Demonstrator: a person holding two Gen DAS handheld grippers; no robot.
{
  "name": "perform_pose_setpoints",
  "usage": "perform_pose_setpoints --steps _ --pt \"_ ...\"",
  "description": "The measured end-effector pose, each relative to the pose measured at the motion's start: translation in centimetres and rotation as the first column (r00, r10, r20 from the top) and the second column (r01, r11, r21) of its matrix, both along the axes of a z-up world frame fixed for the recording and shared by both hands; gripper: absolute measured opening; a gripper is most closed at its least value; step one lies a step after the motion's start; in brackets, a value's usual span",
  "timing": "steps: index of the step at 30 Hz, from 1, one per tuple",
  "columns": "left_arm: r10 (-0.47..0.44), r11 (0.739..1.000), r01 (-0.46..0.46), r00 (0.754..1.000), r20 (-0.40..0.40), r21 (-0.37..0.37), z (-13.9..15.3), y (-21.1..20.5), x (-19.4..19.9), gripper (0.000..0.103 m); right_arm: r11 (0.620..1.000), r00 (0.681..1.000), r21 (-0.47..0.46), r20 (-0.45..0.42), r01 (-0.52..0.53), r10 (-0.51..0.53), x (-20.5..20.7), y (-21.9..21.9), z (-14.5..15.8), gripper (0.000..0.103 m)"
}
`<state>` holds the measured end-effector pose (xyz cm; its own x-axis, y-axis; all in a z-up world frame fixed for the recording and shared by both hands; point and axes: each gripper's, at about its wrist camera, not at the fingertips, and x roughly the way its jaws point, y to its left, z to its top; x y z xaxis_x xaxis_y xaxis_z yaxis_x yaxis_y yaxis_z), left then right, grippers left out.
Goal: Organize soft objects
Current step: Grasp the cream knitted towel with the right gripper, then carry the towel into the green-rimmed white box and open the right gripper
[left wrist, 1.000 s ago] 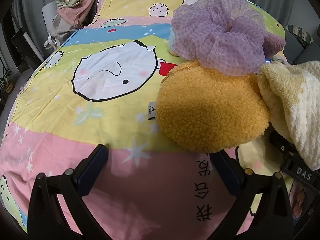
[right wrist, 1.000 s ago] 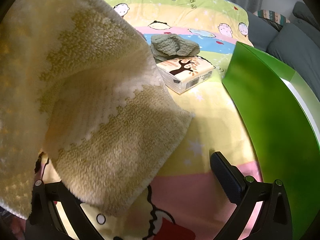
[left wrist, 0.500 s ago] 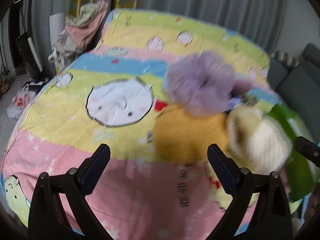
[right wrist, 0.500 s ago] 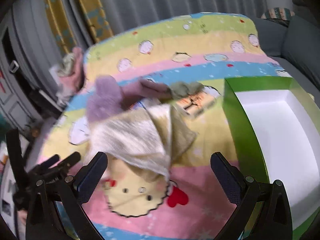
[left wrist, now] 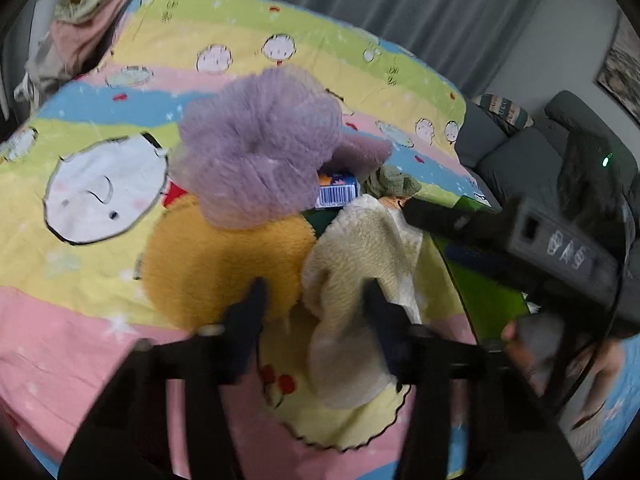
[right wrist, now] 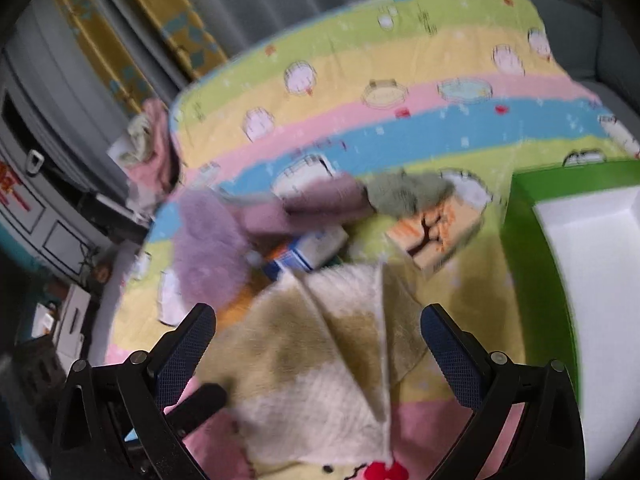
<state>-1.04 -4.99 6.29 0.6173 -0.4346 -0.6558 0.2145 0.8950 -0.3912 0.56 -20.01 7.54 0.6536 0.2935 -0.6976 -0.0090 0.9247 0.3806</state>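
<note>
A bright striped cartoon sheet [left wrist: 120, 264] covers the surface, grey curtains [left wrist: 400, 20] behind. The left gripper [left wrist: 316, 292] has just been closing its jaws around the cream towel [left wrist: 360, 248]; the right gripper [right wrist: 318, 320] gapes wide.

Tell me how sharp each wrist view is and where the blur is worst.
Left wrist view: its own tongs smear darkly, the fluffy cream towel and round orange plush cushion look soft. Right wrist view: blurrier overall, the striped cartoon bedsheet streaks, but its tongs stay crisp.
</note>
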Motion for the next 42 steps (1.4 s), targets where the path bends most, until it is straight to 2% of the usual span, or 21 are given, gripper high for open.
perform_pose_setpoints --steps 2,6,7,11,13,15,17,20,24,27,32,37,42 --pt "0.003 1.0 -0.003 1.0 -0.022 0.002 -0.2 -0.8 0.8 0.033 1.0 1.0 0.007 -0.026 -0.003 0.003 0.6 0.0 -1.1 0.099" --pt "-0.021 1.0 0.021 1.0 -0.007 -0.007 0.3 -1.9 1.2 0.03 0.999 0.999 0.034 -0.027 -0.025 0.026 1.3 0.0 -1.8 0.089" --pt "-0.028 1.0 0.028 1.0 -0.006 0.0 0.3 -2.2 1.3 0.026 0.999 0.999 0.044 -0.033 -0.033 0.034 1.5 0.0 -2.1 0.088" --pt "-0.061 0.998 0.061 0.998 -0.005 0.032 0.3 -3.5 1.6 0.017 0.995 0.996 0.093 -0.076 -0.043 0.05 2.2 0.2 -3.2 0.068" --pt "-0.074 0.996 0.074 0.997 -0.006 0.051 0.3 -4.1 1.5 0.016 0.994 0.997 0.107 -0.063 -0.026 0.033 1.7 -0.2 -3.0 0.06" --pt "-0.096 0.994 0.095 0.995 0.016 0.061 0.8 -4.8 1.0 0.016 0.987 0.999 0.158 -0.045 -0.02 0.028 0.9 -0.7 -2.6 0.045" --pt "-0.109 0.992 0.105 0.993 0.048 0.071 1.7 -5.5 0.3 0.014 0.979 1.0 0.202 -0.001 -0.025 0.026 -0.3 -1.4 -1.5 0.039" --pt "-0.134 0.989 0.127 0.985 0.105 0.075 3.5 -6.8 -1.0 0.014 0.982 0.998 0.186 0.064 -0.01 -0.002 -2.0 -2.0 0.5 0.039" --pt "-0.177 0.983 0.169 0.972 0.157 0.065 5.6 -8.0 -2.5 0.014 0.977 0.989 0.211 0.144 0.008 -0.039 -4.6 -3.6 2.9 0.039" --pt "-0.213 0.977 0.208 0.959 0.188 0.048 7.3 -9.6 -3.7 0.014 0.98 0.975 0.194 0.209 0.04 -0.081 -6.8 -4.7 5.2 0.039" --pt "-0.303 0.952 0.3 0.911 0.279 0.055 10.3 -12.5 -6.0 0.014 0.973 0.933 0.204 0.319 0.104 -0.167 -10.9 -7.6 8.5 0.039" --pt "-0.375 0.923 0.385 0.881 0.29 0.023 11.4 -15.4 -6.6 0.013 0.961 0.893 0.182 0.363 0.211 -0.264 -14.1 -10.4 10.3 0.039" --pt "-0.444 0.889 0.456 0.847 0.292 0.03 11.3 -18.3 -6.6 0.013 0.941 0.874 0.182 0.355 0.284 -0.332 -15.0 -12.4 10.4 0.039"
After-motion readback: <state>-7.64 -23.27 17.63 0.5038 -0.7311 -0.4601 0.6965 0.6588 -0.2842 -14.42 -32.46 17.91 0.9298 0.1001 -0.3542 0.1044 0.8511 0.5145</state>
